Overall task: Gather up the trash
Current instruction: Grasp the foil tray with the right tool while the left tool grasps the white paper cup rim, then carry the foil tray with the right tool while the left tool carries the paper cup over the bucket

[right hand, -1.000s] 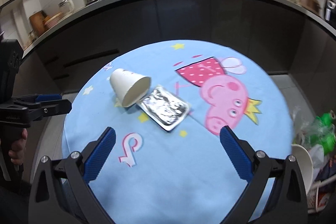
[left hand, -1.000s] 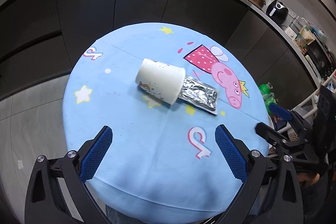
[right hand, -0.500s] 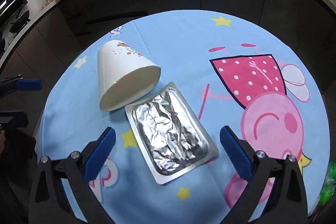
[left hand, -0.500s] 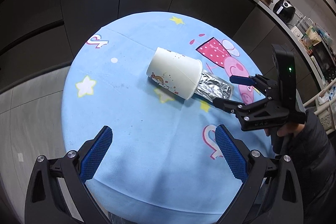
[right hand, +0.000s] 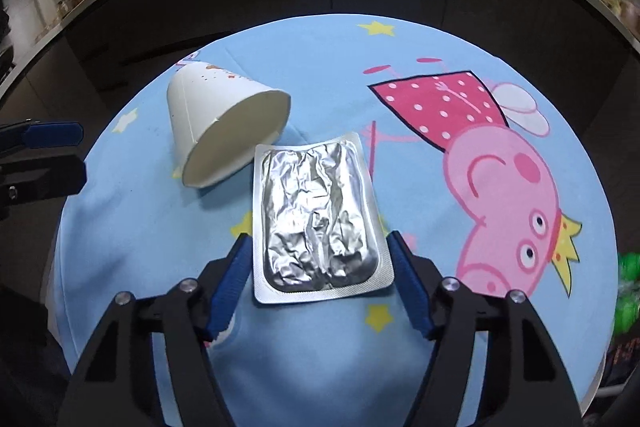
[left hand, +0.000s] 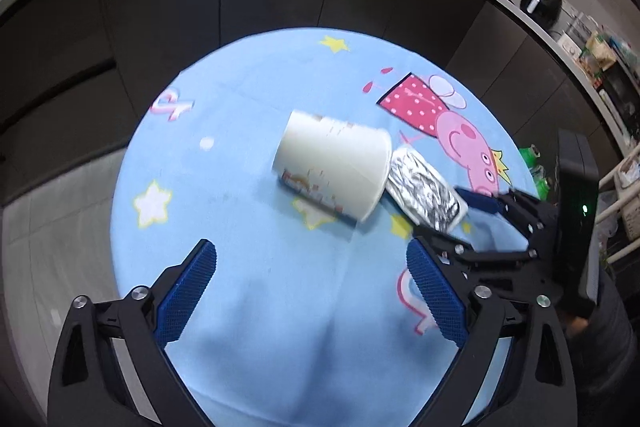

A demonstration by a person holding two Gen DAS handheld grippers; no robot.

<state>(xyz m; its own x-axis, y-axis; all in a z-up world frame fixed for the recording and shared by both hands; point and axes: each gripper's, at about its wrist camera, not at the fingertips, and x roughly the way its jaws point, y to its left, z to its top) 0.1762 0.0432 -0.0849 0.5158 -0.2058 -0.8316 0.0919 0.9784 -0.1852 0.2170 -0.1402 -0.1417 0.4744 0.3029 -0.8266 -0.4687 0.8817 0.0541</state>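
While right gripper (right hand: 320,279) straddles foil pack (right hand: 316,219) unclamped, left gripper (left hand: 312,291) gapes wide; cup (right hand: 224,135) at 10 o'clock, nothing collected.

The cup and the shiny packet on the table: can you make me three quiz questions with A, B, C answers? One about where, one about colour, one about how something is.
1. Where is the foil packet?
A. inside the cup
B. beside the cup's mouth
C. on the floor

2. What colour is the tablecloth?
A. light blue
B. green
C. brown

3. How is the cup?
A. upright
B. crushed flat
C. on its side

Answers:
1 B, the packet lies flat on the cloth by the cup's open end.
2 A, the cloth is light blue with a pink pig.
3 C, the cup's mouth faces sideways.
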